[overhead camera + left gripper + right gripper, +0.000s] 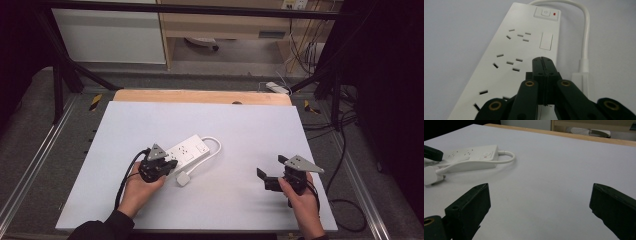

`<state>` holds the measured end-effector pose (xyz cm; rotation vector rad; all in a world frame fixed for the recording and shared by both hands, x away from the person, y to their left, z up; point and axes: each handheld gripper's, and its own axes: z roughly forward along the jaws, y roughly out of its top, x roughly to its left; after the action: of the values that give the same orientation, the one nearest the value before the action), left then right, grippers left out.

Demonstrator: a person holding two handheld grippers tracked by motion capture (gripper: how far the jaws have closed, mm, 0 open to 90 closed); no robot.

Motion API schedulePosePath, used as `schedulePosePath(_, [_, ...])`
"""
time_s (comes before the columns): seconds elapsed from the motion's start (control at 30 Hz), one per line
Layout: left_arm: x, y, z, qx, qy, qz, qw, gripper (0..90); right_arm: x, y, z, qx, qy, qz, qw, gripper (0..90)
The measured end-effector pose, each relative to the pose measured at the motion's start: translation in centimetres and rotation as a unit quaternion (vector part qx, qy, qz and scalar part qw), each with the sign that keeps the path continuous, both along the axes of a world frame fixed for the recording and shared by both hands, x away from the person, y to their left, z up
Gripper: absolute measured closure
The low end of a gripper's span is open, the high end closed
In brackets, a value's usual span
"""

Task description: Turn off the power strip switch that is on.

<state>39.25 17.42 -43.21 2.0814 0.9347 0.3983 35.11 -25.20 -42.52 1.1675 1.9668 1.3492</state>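
Left gripper: jaws pressed flat together with nothing between them, tips poised over the near end of the power strip; whether they touch its face I cannot tell.
Right gripper: jaws spread wide over bare table, nothing between them.
Power strip: white, lying flat left of the table's middle, slanted, its switch end farthest from the person.
Left gripper view: close enough to show the socket slots, the push switch and a small red light beside it.
Right gripper view: low side look at the strip's cable looping from the switch end back to the white plug.
High view: plug lies on the table just beside the strip's near end, unplugged.
Left hand: wraps the gripper from behind, angled up and right toward the strip.
Right hand: low at the right, well apart from the strip, gripper pointing left.
Table: white sheet, wooden edge at the far side.
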Motion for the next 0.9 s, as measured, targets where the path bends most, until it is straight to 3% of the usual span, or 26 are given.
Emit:
schedulePosePath(0.4, [-0.06,0.31,-0.1,-0.008,0.002,0.001,1.0,89.9,-0.06,-0.03,0.05,0.0,-0.001,0.0,1.0,3.8])
schedulePosePath(0.6, [0.11,0.8,-0.28,-0.011,0.014,0.007,0.9998,90.0,-0.05,-0.01,0.05,-0.001,-0.001,0.001,1.0,3.7])
schedulePosePath(0.73, [0.01,0.67,-0.25,-0.007,0.007,0.006,0.9999,90.0,-0.05,0.0,0.05,-0.001,-0.001,0.001,1.0,3.7])
schedulePosePath(0.8, [-0.08,0.5,0.0,-0.018,-0.002,0.003,0.9998,90.0,-0.05,-0.01,0.05,-0.001,-0.001,0.001,1.0,3.7])
schedulePosePath(0.9, [-0.14,0.23,0.06,-0.016,-0.007,-0.002,0.9998,90.0,-0.05,-0.02,0.05,-0.001,-0.001,0.001,1.0,3.7])
